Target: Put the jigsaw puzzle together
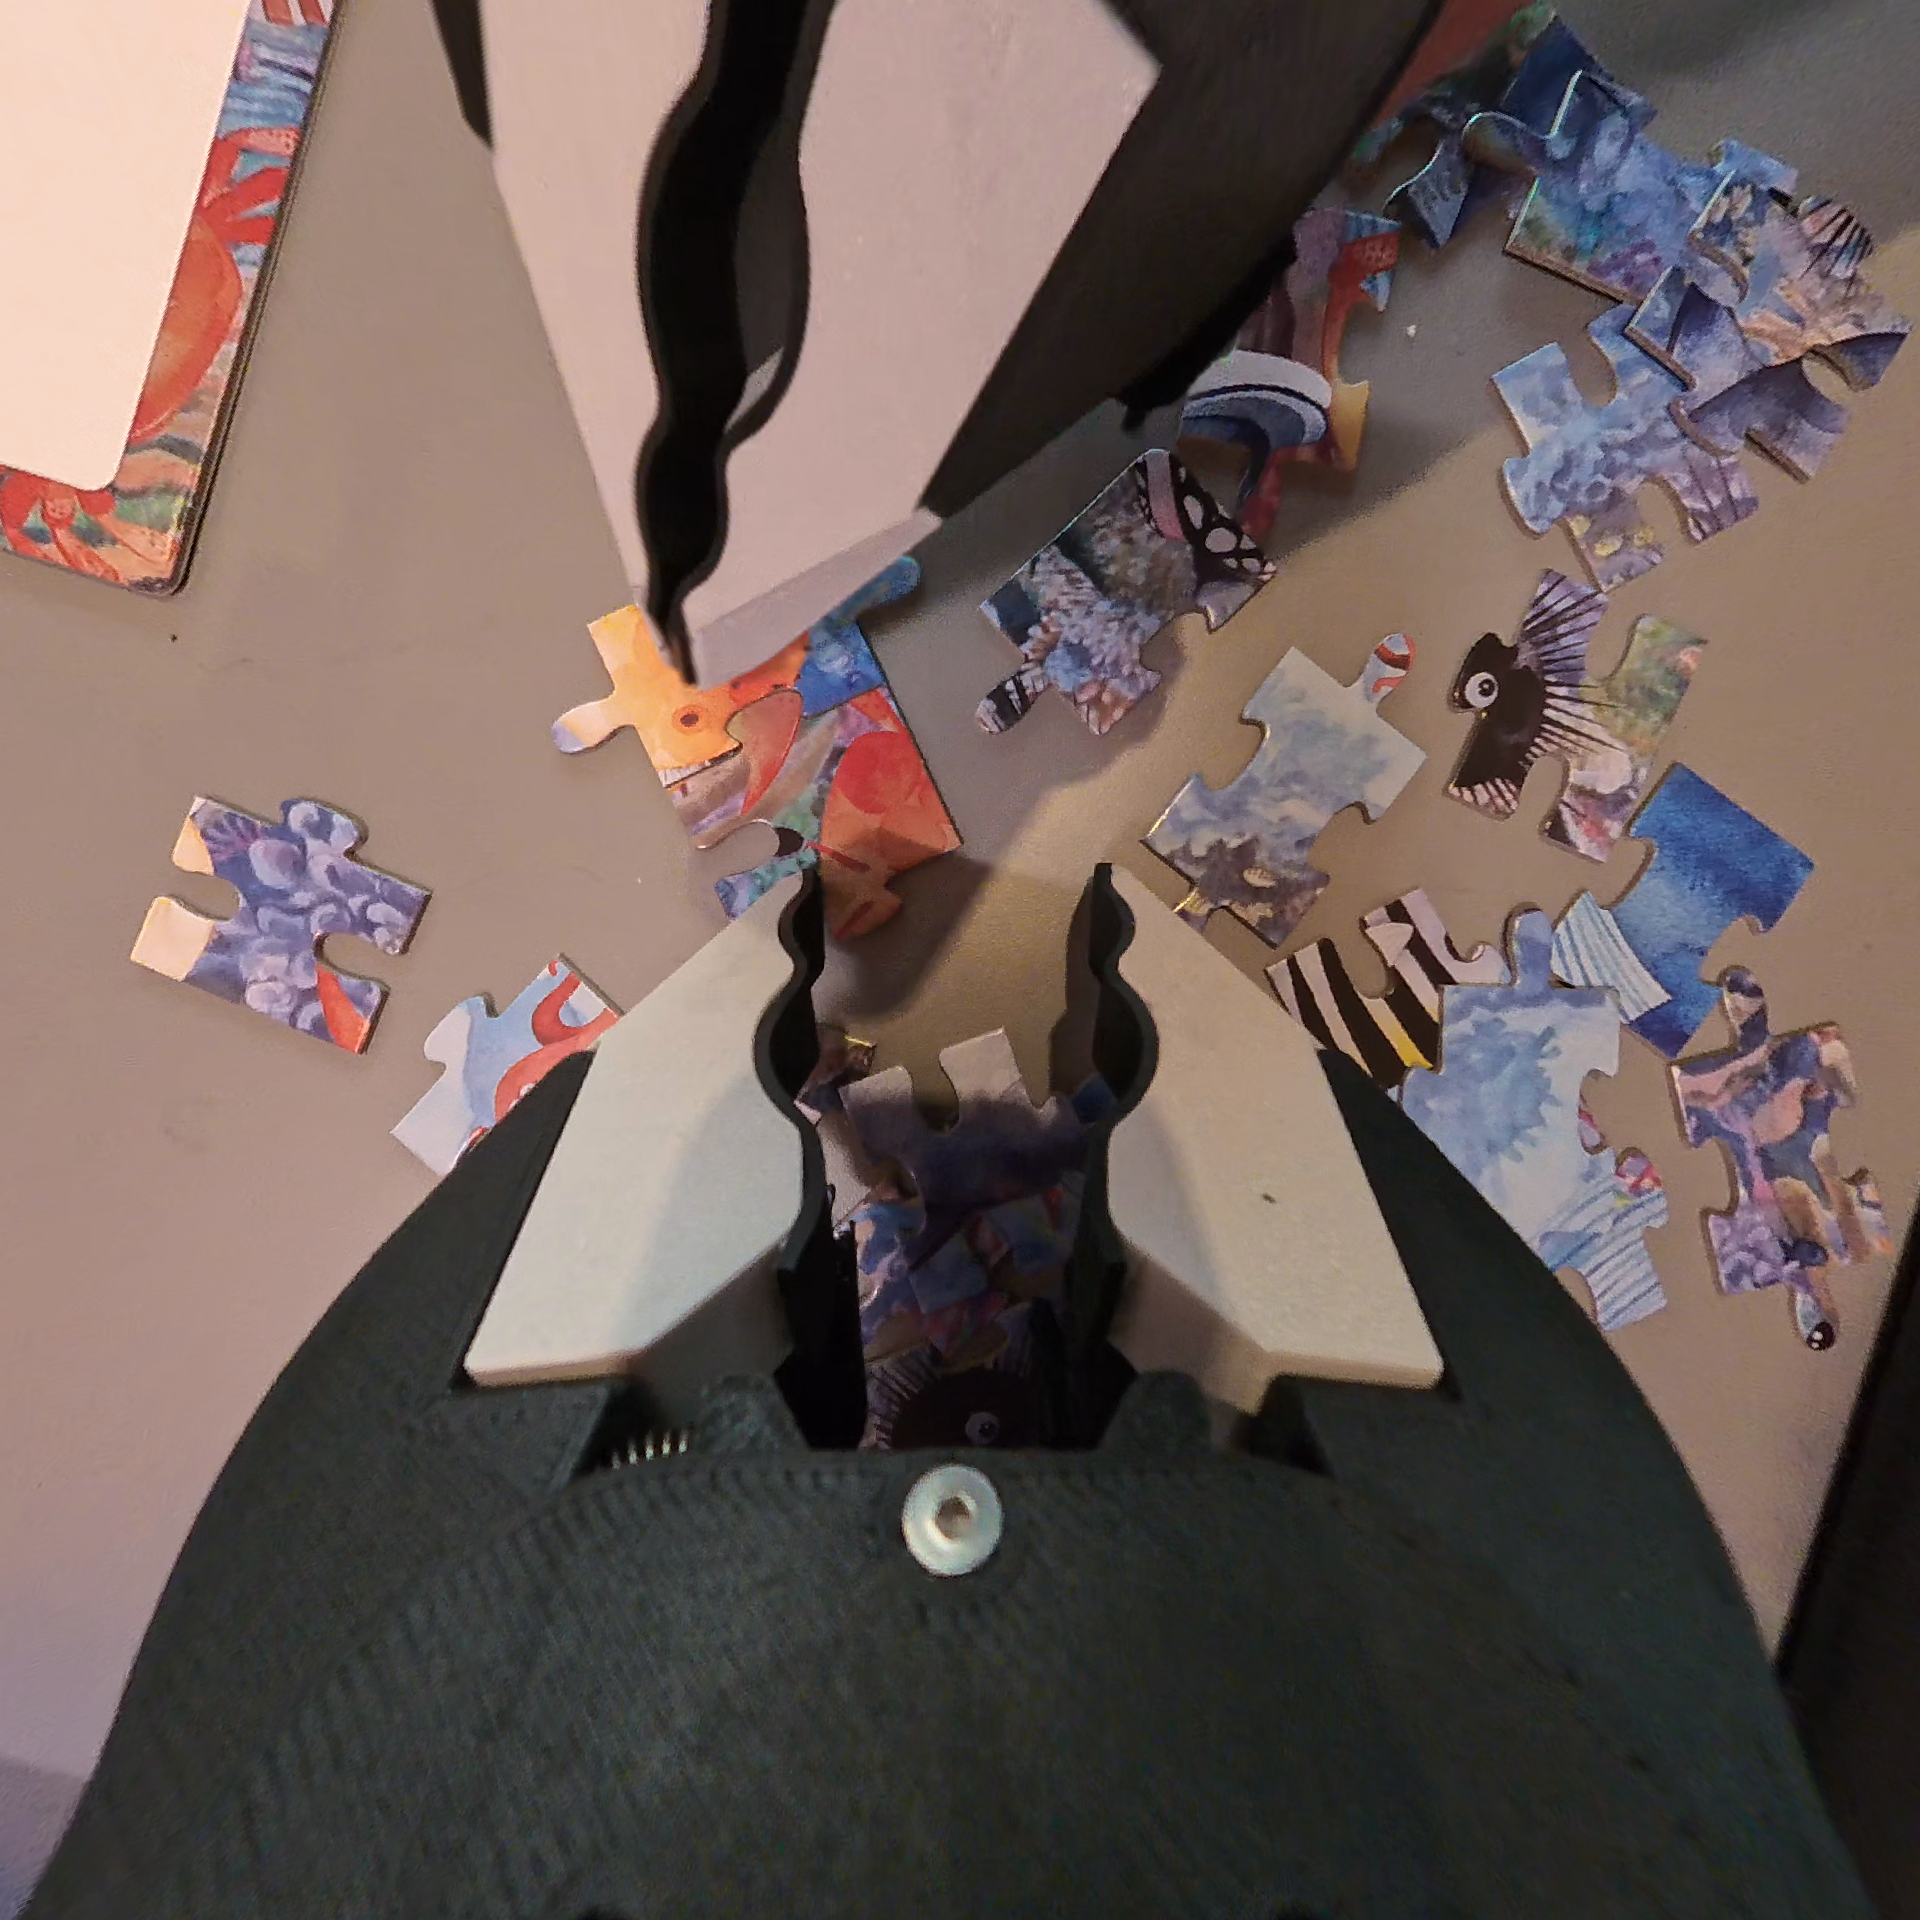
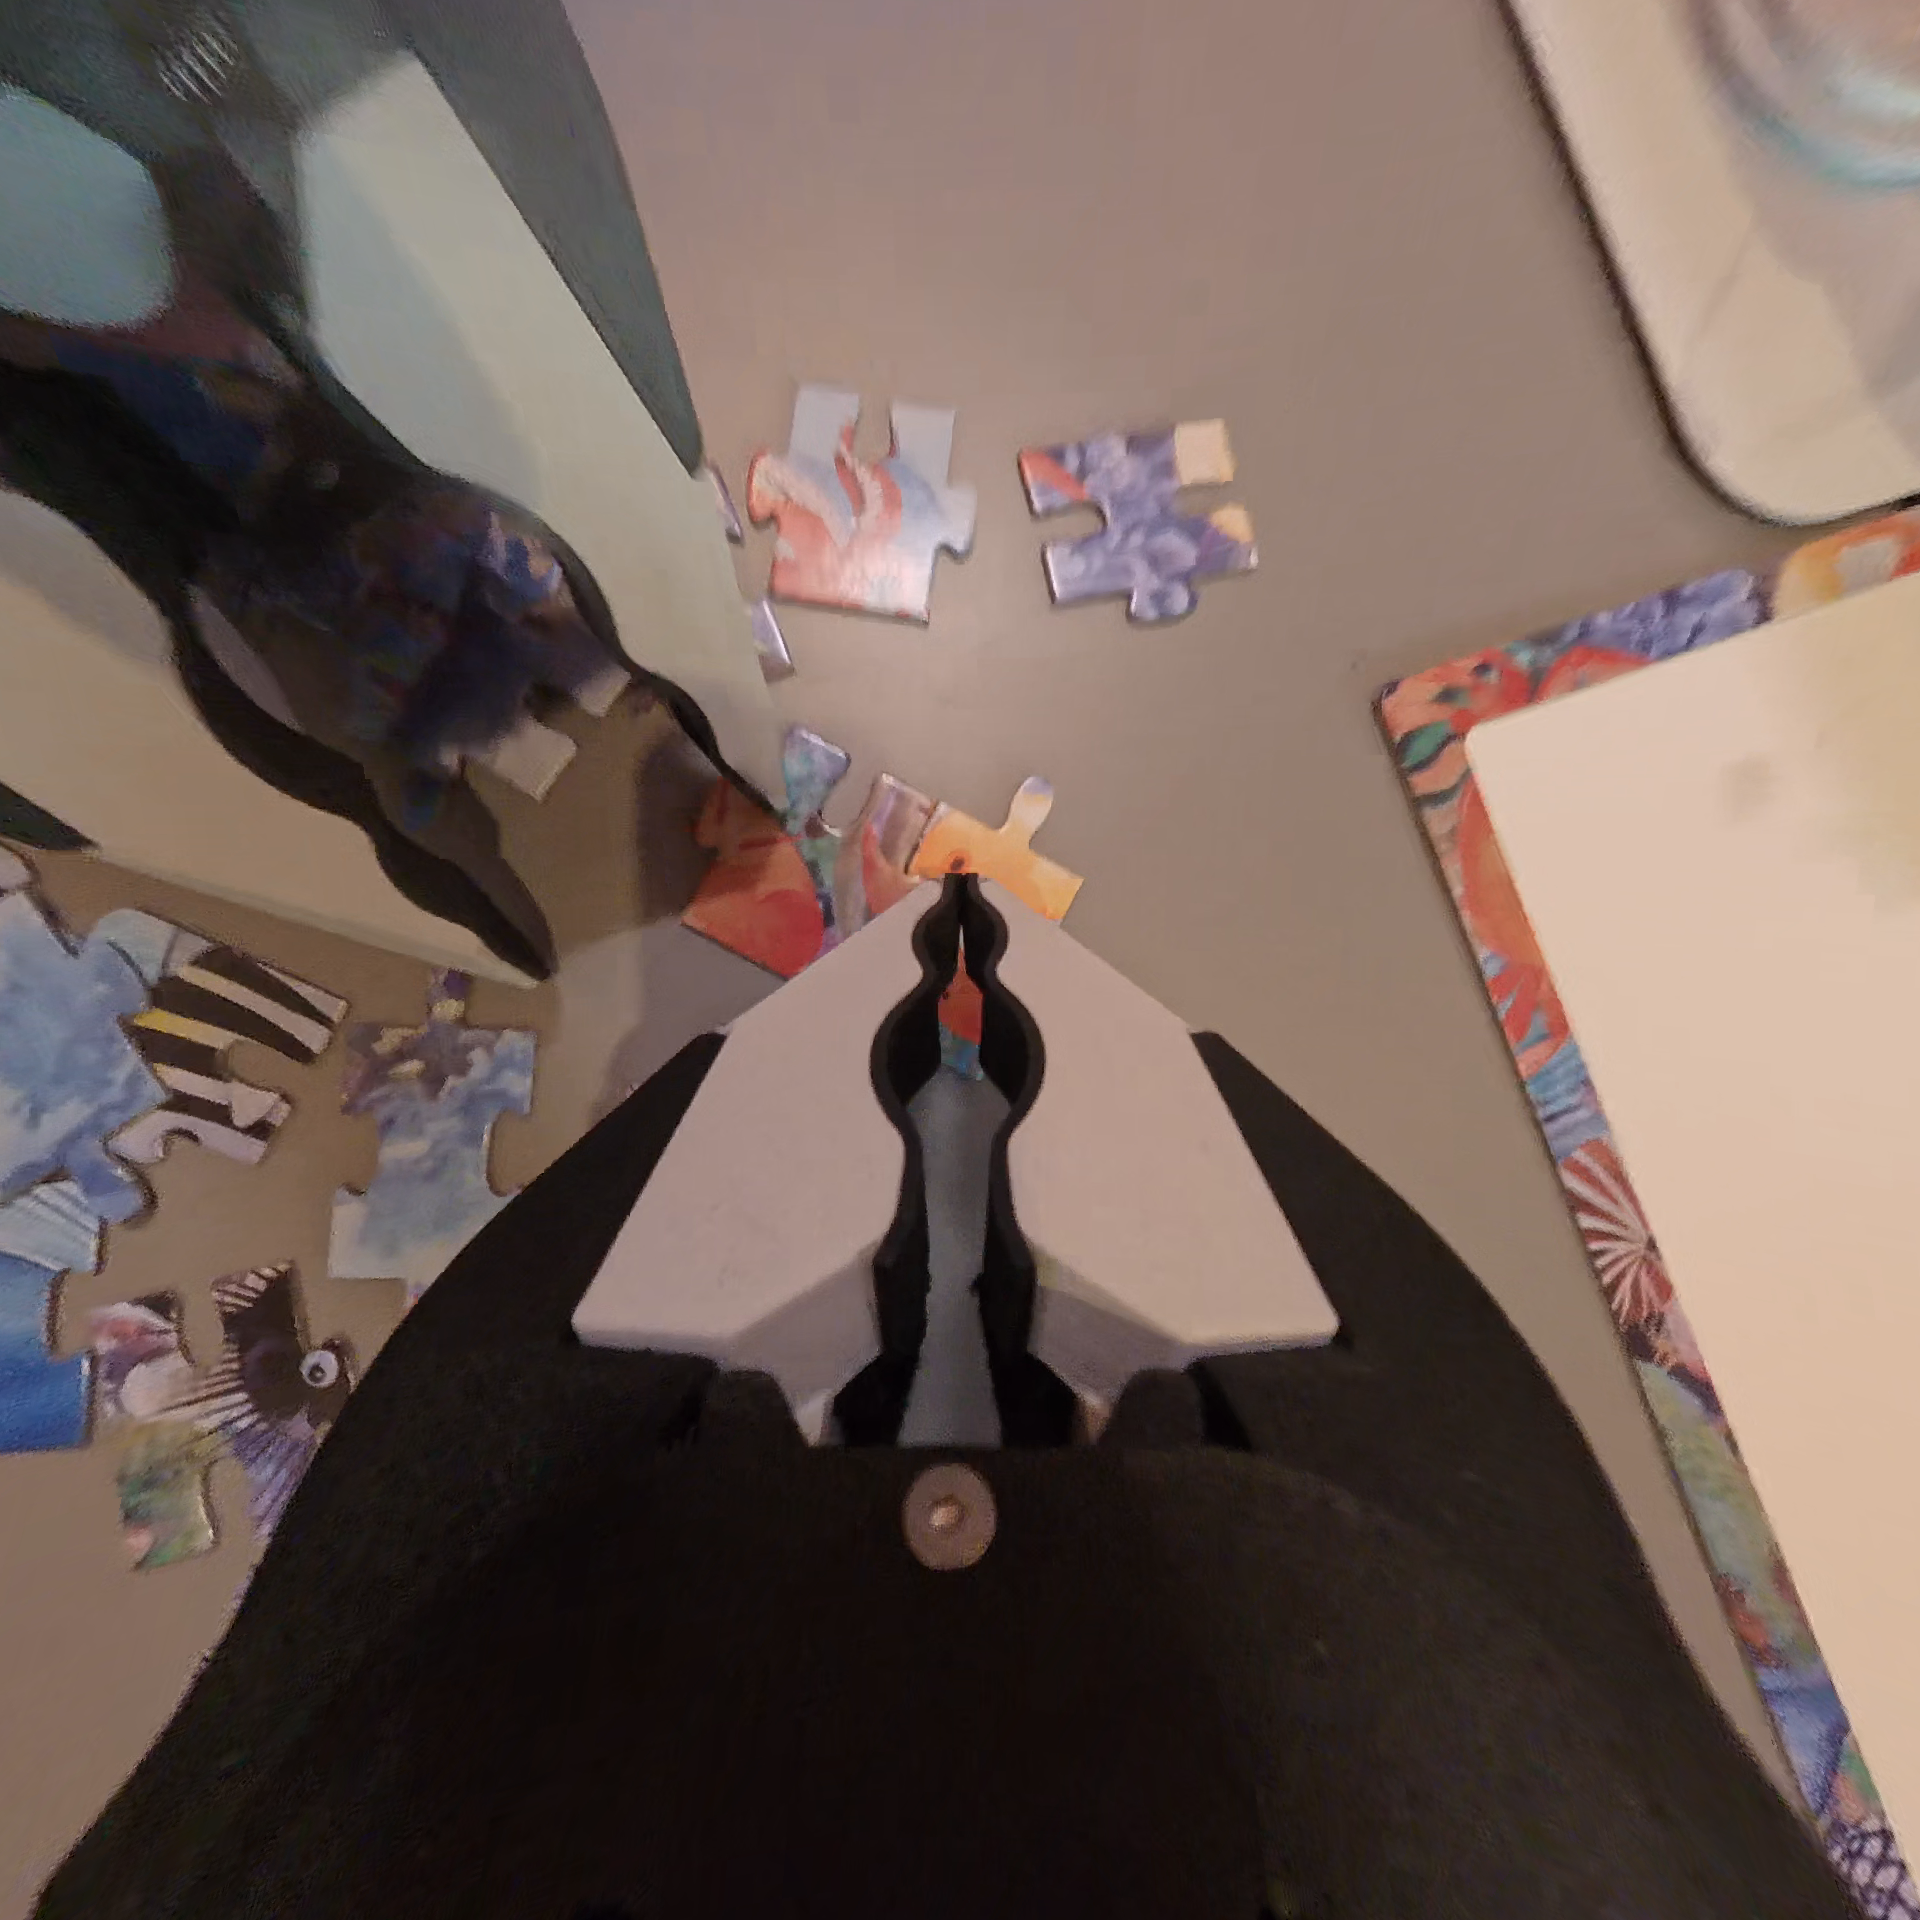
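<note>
Prob. home: grey tabletop (image 1: 312, 727) w/ kids' jigsaw pieces (image 1: 281, 914).

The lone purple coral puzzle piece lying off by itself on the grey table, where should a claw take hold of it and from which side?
The purple piece lies flat, clear of its neighbours, so probably come straight down and pinch across the solid middle between its two opposite notches, not a thin tab. Lying flush on the table, it may need tipping up first. The left claw is nearest and open.

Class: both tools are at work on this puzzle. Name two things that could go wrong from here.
1. The right tool pinches only the rim of the orange piece, which may slip or drag its joined neighbour.
2. The open left tool hovers close by; the tools could collide or scatter loose pieces.
</note>
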Demonstrator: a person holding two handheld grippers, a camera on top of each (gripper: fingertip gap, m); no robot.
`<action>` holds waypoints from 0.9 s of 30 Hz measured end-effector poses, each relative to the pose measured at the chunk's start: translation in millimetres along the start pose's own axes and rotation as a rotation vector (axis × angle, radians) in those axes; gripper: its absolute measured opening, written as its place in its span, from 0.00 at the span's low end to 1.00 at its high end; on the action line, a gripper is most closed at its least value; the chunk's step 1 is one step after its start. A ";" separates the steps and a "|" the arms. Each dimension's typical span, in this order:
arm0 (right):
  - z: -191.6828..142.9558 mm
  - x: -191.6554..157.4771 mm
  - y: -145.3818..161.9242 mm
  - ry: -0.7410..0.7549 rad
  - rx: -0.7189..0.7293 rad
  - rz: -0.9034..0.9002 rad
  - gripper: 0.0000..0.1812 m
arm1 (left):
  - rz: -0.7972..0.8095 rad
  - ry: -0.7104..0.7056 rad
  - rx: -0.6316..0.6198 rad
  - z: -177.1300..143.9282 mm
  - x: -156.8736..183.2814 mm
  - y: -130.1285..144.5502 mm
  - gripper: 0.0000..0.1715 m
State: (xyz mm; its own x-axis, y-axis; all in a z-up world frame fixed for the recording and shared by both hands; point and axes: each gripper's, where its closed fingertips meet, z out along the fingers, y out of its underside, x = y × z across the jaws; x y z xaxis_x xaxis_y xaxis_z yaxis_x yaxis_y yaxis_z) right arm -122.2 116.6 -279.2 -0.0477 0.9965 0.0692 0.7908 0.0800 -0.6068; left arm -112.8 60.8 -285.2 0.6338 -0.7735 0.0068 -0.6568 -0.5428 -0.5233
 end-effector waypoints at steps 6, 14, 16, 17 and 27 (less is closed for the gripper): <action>12.2 -6.3 -6.6 -0.033 0.005 -0.002 0.00 | -0.001 -0.001 0.000 0.2 -0.1 -0.2 0.29; 6.7 -1.2 -6.3 -0.039 0.007 0.024 0.00 | -0.002 -0.025 -0.010 -2.0 -7.3 4.4 0.28; -3.2 8.7 -5.4 -0.005 0.021 0.028 0.00 | -0.006 -0.063 -0.026 -3.7 -16.5 9.3 0.29; -7.3 11.7 -2.1 -0.003 0.010 0.034 0.00 | -0.018 -0.061 -0.023 -4.0 -18.3 10.0 0.29; -16.8 -13.9 31.9 -0.168 -0.146 0.012 0.00 | -0.054 -0.111 0.023 -2.9 -37.0 6.5 0.23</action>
State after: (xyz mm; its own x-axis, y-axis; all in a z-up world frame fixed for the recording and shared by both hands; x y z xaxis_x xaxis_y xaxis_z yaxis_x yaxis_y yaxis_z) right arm -86.0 104.9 -286.2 -0.1290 0.9886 -0.0777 0.8713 0.0756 -0.4848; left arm -141.7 84.9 -286.3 0.7099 -0.7019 -0.0580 -0.6119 -0.5740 -0.5441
